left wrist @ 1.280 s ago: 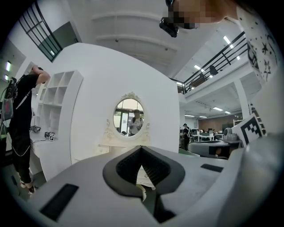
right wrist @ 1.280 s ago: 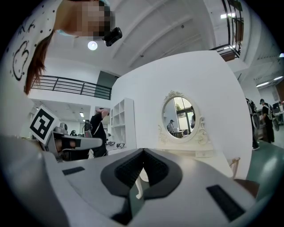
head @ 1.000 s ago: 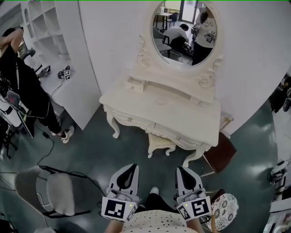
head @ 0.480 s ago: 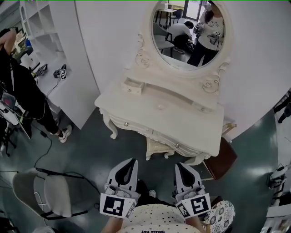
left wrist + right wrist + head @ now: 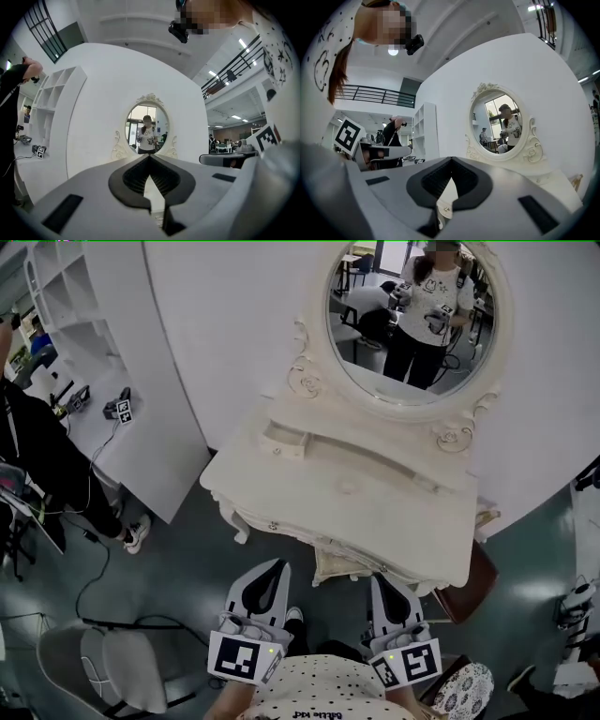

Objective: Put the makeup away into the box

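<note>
A white dressing table (image 5: 281, 491) with an oval mirror (image 5: 412, 324) stands ahead, its front edge just beyond both grippers. On its raised back ledge sits a small open drawer-like box (image 5: 284, 439). A tiny pale item (image 5: 349, 487) lies on the top, too small to tell what it is. My left gripper (image 5: 276, 565) and right gripper (image 5: 380, 580) are held side by side in front of the table, both shut with nothing in them. The left gripper (image 5: 150, 157) points level at the mirror (image 5: 147, 136). The right gripper (image 5: 451, 159) has its mirror (image 5: 502, 126) at the right.
A white stool (image 5: 339, 566) is tucked under the table. At the left are a white shelf unit (image 5: 84, 324), a person in black (image 5: 37, 460) and a grey chair (image 5: 103, 662). A brown board (image 5: 480, 579) leans at the table's right. A patterned seat (image 5: 466, 688) is at bottom right.
Both grippers have come forward toward the dressing table, which now looks larger and nearer. The stool has slipped partly under the table's edge in view. Both stay shut.
</note>
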`<state>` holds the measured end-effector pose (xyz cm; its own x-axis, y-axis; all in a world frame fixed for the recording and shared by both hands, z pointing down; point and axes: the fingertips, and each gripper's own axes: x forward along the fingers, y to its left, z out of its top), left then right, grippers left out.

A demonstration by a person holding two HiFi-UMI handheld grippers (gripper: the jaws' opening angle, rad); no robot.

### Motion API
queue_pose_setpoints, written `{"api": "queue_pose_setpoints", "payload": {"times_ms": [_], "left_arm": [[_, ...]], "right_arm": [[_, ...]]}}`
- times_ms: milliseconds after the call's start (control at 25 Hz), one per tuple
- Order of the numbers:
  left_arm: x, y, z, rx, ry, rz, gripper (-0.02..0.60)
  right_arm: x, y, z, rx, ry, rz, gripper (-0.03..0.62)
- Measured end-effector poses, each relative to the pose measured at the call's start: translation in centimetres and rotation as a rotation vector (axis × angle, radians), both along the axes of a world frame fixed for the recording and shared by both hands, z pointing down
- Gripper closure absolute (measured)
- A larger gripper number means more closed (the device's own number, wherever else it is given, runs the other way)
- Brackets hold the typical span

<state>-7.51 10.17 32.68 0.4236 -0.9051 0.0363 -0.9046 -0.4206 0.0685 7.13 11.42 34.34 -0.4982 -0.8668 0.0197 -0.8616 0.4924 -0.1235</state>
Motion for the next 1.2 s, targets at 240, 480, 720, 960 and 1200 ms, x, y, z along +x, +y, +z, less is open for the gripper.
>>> {"api": "queue_pose_setpoints", "payload": {"times_ms": [240,480,720,960,1200], "left_arm": [[-2.3,-5.1,0.1,0.0,-0.009,0.006,0.577],[-2.3,-8.4,1.6,-0.036,-0.003,0.007,0.577],[-1.4,-12.8,1.7,-0.039,-0.015,-0.013,0.577],[-0.2,-17.2,1.2,-0.013,0.001,-0.047,0.577],[1.8,-19.8,1.5,-0.005,0.001,-0.063,0.577]], "right_arm": [[-1.6,-4.3,0.3,-0.001,-0.015,0.031,0.589],[-2.1,-8.1,1.6,-0.03,-0.021,0.019,0.589],[-1.7,-13.1,2.0,-0.044,-0.01,-0.026,0.589],[0.0,-18.0,1.4,-0.012,0.005,-0.058,0.589],[2.3,-20.8,1.9,-0.014,0.014,-0.075,0.589]]}}
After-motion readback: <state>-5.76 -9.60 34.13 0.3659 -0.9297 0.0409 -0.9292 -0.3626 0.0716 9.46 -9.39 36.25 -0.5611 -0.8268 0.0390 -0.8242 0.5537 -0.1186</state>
